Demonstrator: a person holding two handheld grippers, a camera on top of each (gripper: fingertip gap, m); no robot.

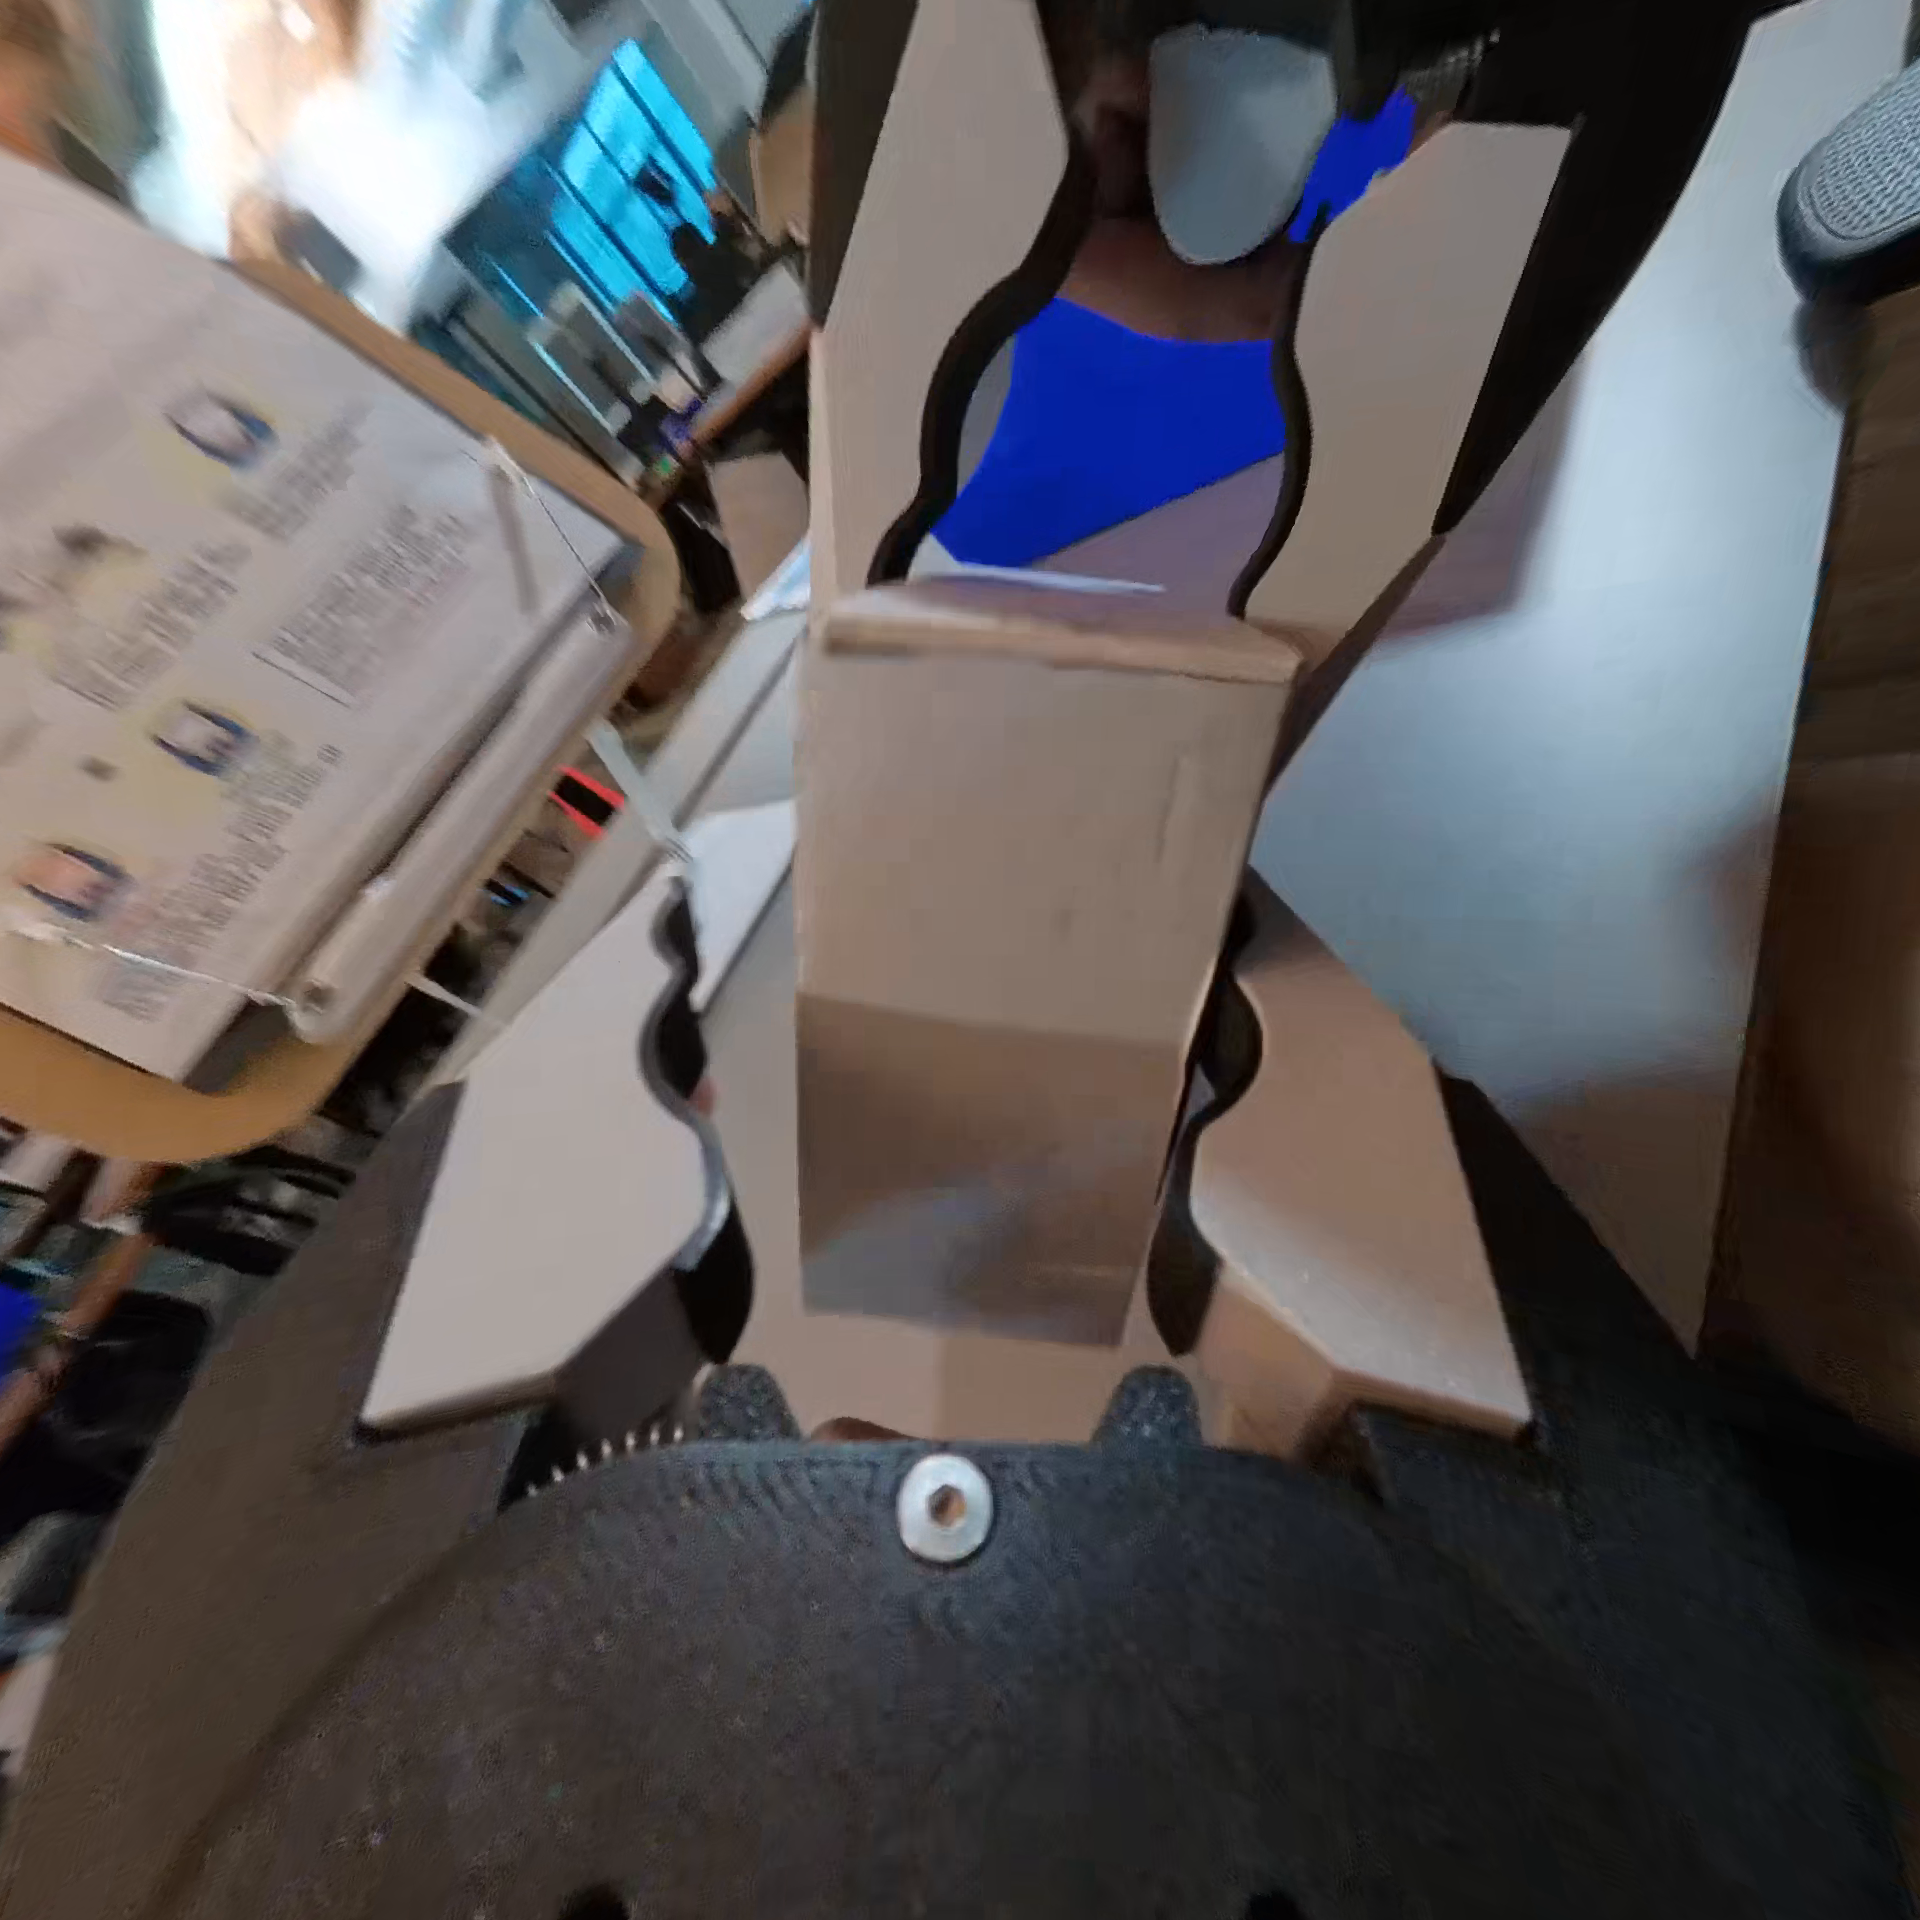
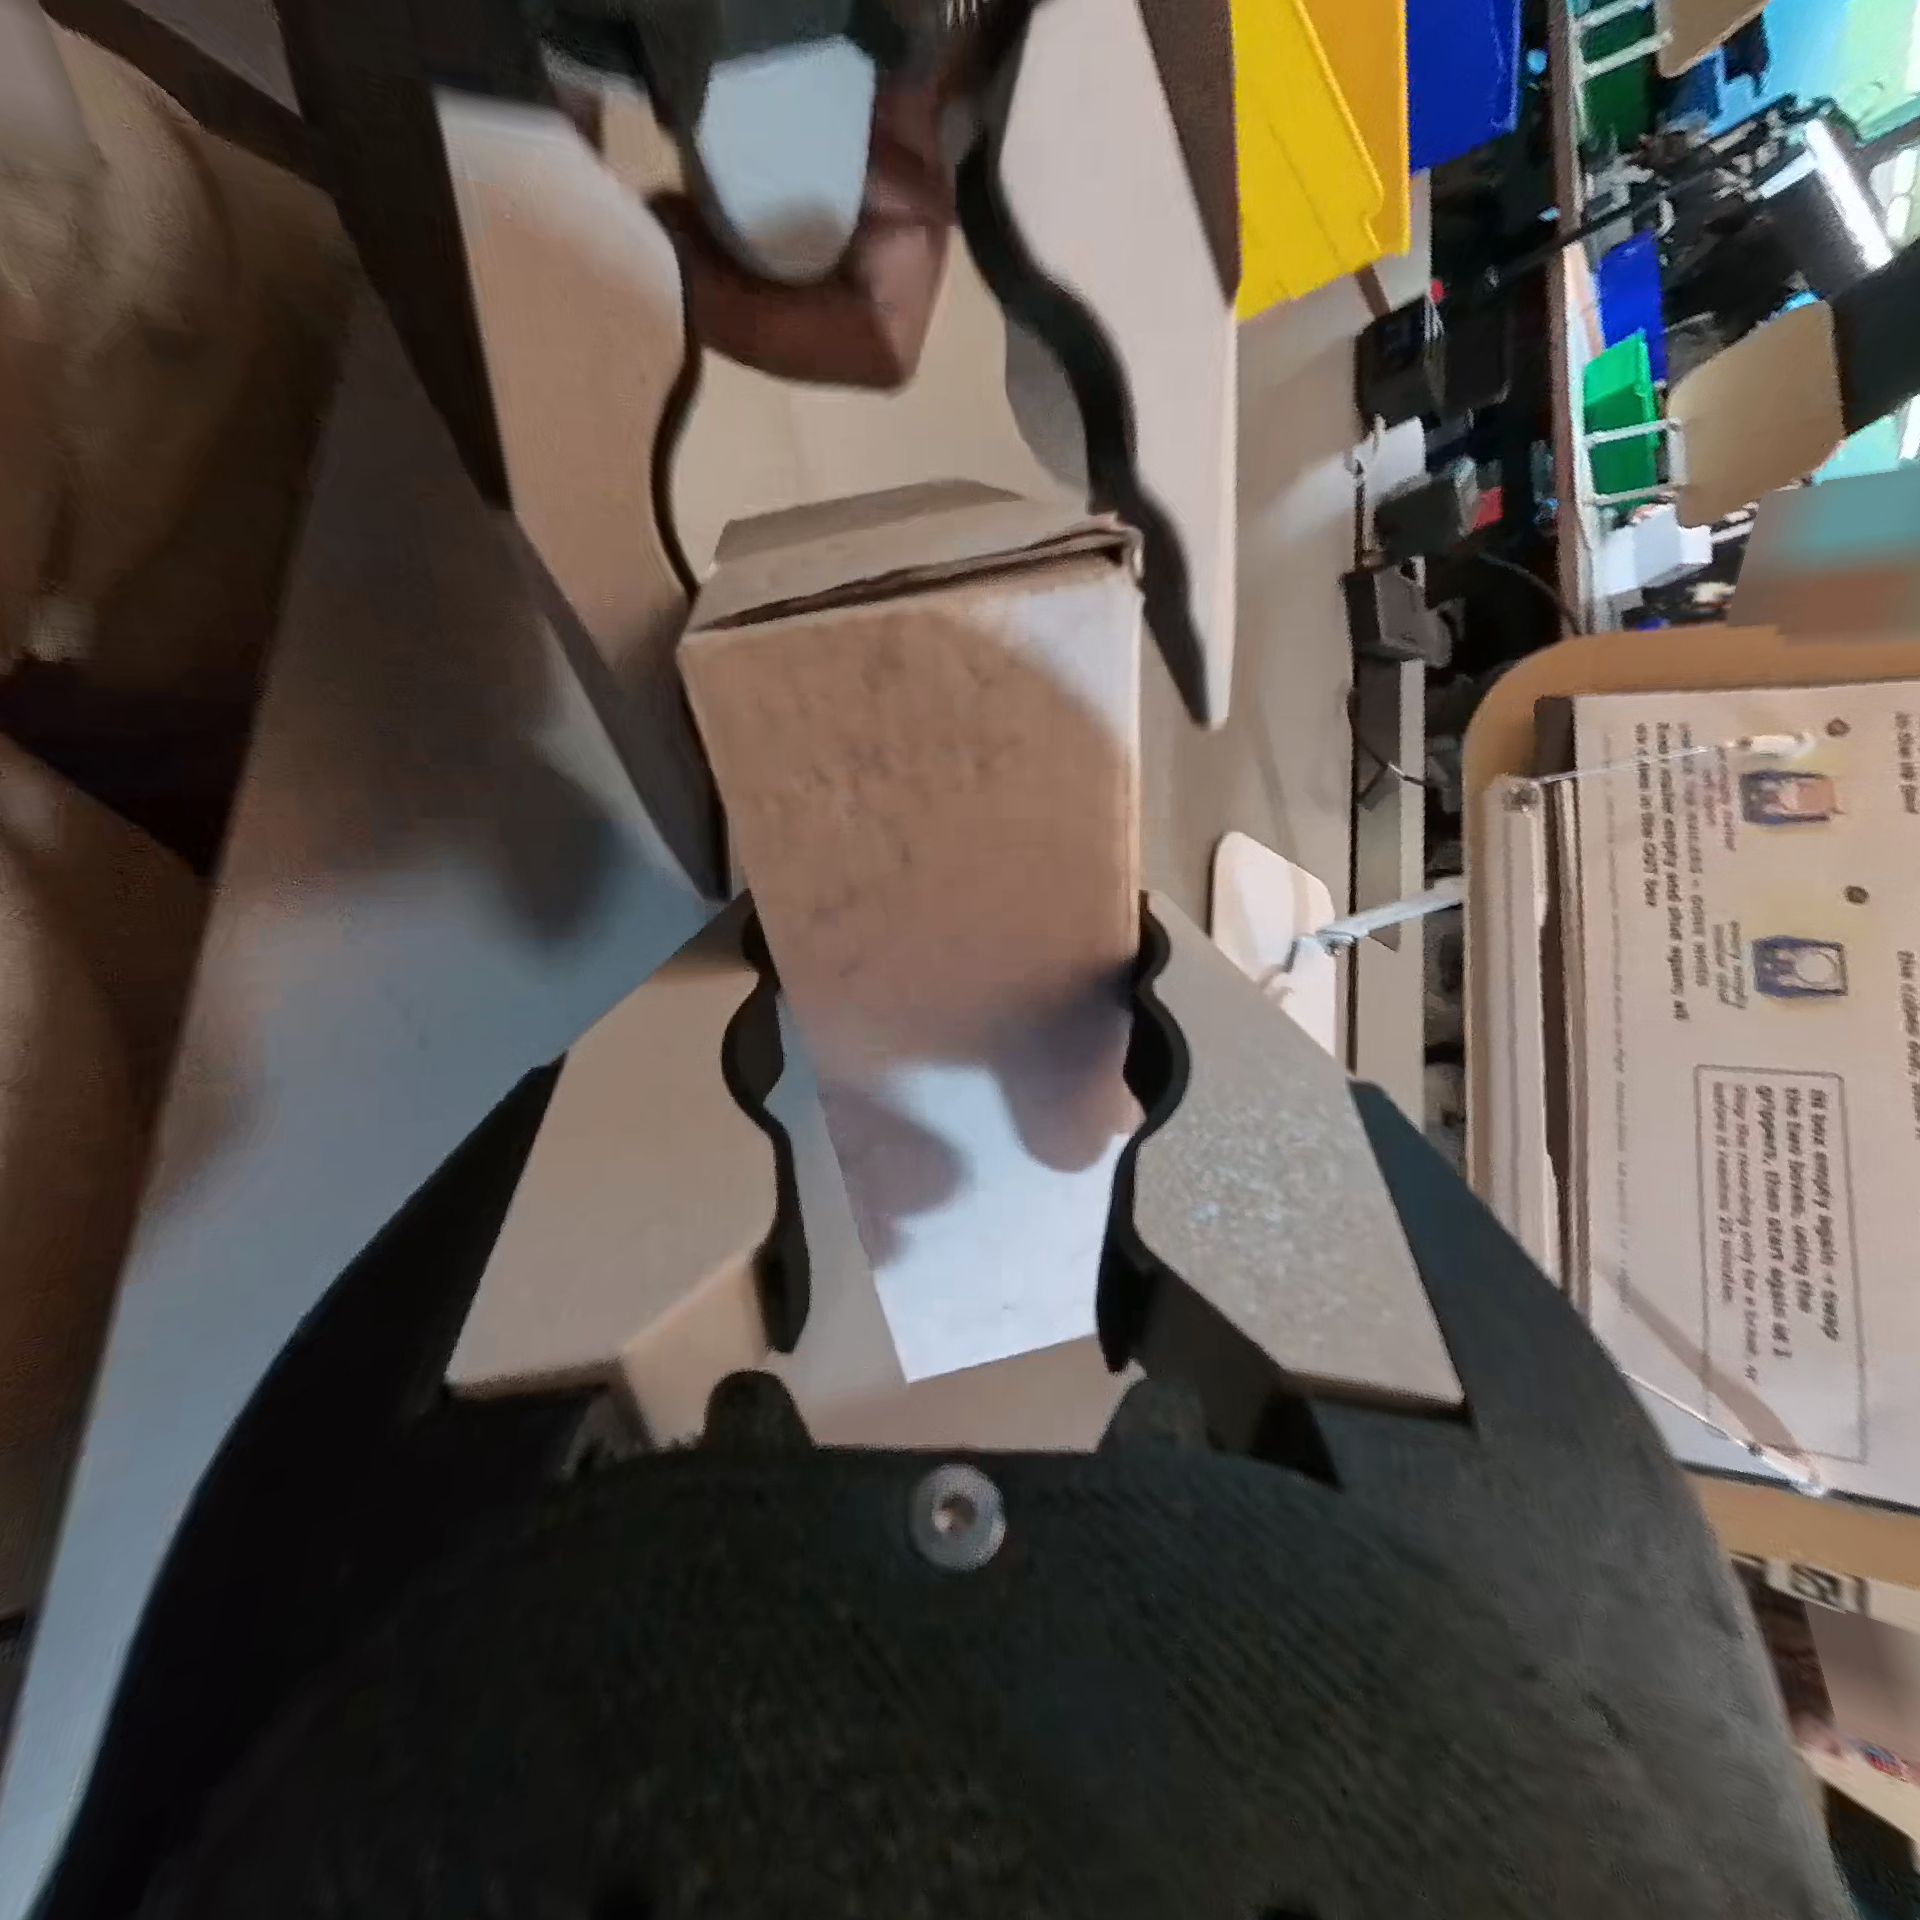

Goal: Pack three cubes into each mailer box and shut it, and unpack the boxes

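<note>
While I hold the cardboard mailer box (image 1: pixel 1023 935) between both tools, my left gripper (image 1: pixel 966 914) is clamped on one end of it, its two wavy-edged fingers (image 1: pixel 582 1122) pressing the box's sides. Off to the left in that view, a printed instruction sheet (image 1: pixel 239 644) sits on a board. Past the far end of the box I see the other tool facing me. From the right wrist view, my right gripper (image 2: pixel 945 966) is closed on the opposite end of the same closed box (image 2: pixel 914 790), which hangs clear of the grey table (image 2: pixel 343 1018). Yellow bins (image 2: pixel 1309 156) stand behind at upper right
</note>
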